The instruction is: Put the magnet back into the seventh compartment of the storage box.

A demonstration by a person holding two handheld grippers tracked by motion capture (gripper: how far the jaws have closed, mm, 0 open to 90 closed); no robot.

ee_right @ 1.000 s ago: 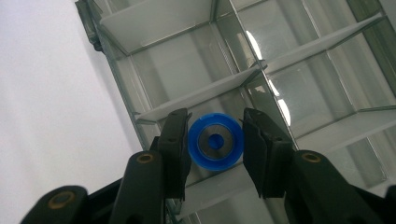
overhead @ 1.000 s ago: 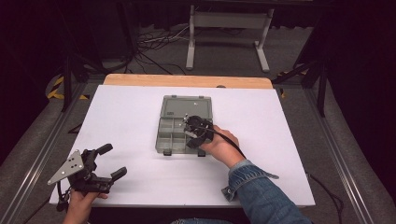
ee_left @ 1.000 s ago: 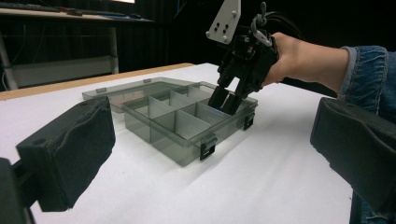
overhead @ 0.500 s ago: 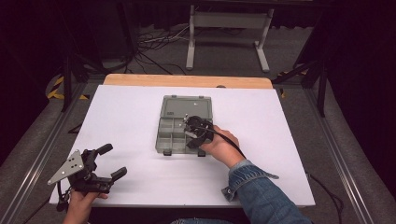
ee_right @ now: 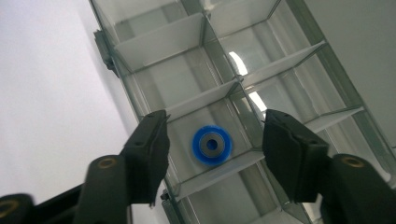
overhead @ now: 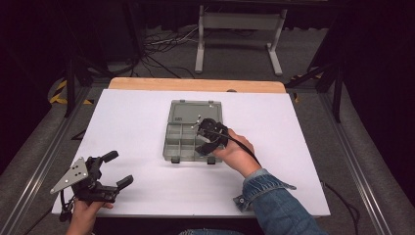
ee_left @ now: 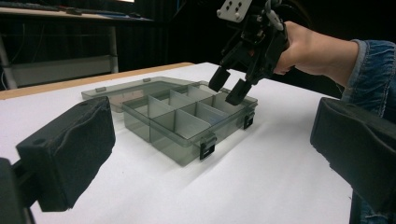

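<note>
Over the open organizer box (overhead: 191,134) at mid-table, the right gripper (ee_right: 212,140) hangs with its jaws parted, having just been opening; nothing is pinched between them. Straight beneath the gap, on the floor of one compartment, lies a blue ring with a grey metal centre (ee_right: 212,143), flat and free of both pads. From the left gripper view the same tool (ee_left: 231,86) is poised a little above the box's rim, tips pointing down into the near corner cells. Set against the high view of a second ago, the hand sits over the same corner of the box, so the change is in the jaws alone: the ring looks to have been let go into its cell. By that reading the placing step is done, and the tool would next need to lift clear without brushing the thin dividers on either side of it. The left gripper (overhead: 115,169) rests low at the table's near left edge, well apart from the box, its two black pads (ee_left: 70,149) spread wide with only bare white tabletop (overhead: 127,122) between them.
</note>
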